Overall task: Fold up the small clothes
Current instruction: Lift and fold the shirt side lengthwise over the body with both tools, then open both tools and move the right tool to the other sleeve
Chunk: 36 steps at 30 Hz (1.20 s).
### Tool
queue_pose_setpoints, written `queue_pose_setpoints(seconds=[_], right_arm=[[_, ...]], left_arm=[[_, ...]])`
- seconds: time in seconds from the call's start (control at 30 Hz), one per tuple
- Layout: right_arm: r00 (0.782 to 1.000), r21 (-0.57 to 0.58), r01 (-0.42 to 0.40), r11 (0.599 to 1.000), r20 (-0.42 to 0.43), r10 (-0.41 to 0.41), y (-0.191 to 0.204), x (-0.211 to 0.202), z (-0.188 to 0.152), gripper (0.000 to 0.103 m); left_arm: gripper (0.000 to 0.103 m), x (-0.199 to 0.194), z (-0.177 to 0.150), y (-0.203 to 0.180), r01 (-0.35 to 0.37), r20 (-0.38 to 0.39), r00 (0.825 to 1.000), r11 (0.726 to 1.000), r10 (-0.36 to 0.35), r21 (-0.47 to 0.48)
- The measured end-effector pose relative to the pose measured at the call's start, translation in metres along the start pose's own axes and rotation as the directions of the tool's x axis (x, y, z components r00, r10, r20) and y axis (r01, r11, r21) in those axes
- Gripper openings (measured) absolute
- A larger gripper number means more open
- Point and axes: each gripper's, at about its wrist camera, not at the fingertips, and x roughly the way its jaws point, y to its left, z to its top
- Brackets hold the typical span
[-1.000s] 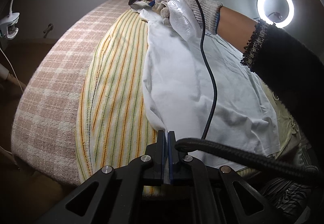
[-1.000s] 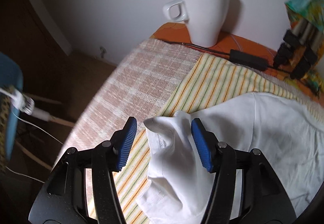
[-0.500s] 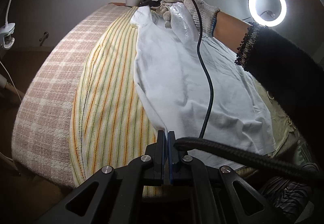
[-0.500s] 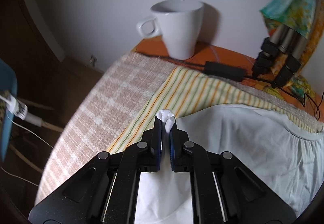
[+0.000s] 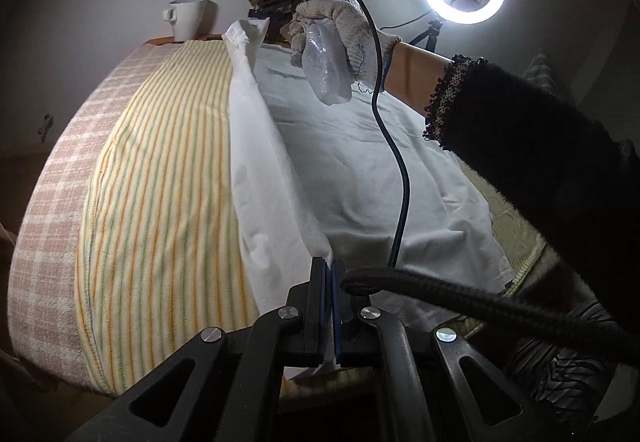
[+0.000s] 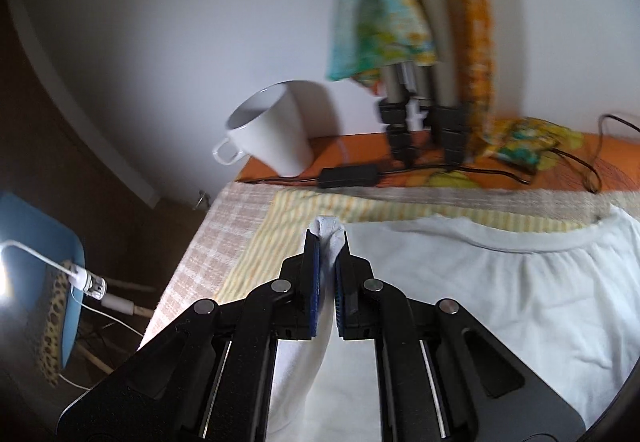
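Your left gripper (image 5: 329, 262): clamped on white shirt (image 5: 360, 162) hem | your right gripper (image 6: 328, 238): clamped on its bunched corner, nearer the mug (image 6: 272, 134) | shirt: edge lifted off striped towel (image 5: 168, 182), rest lying flat on it

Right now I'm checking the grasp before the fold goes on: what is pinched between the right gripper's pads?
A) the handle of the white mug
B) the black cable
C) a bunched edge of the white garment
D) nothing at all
C: in the right wrist view the right gripper has its blue pads closed on a bunched edge of the white garment, while the white mug stands apart behind.
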Motion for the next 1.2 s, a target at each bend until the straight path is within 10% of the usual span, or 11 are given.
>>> queue_pose_setpoints(seconds=[0.57,0.73,1.2], right_arm=[[0.991,0.054,0.123,0.991,-0.064,-0.119,-0.078,-0.010,-0.015,0.008],[0.978,0.019,0.197,0.980,-0.070,-0.195,-0.079,-0.015,-0.015,0.047],[0.990,0.043,0.131,0.990,0.041,-0.133,-0.079,-0.143,-0.019,0.049]], left_arm=[[0.004,0.044,-0.002,-0.038,0.069,-0.130,0.990,0.996,-0.063,0.047],[0.024,0.038,-0.005,-0.043,0.049,-0.114,0.993,0.993,-0.038,0.104],[0.027,0.001,-0.032,-0.037,-0.035,-0.024,0.999,0.976,0.041,0.217]])
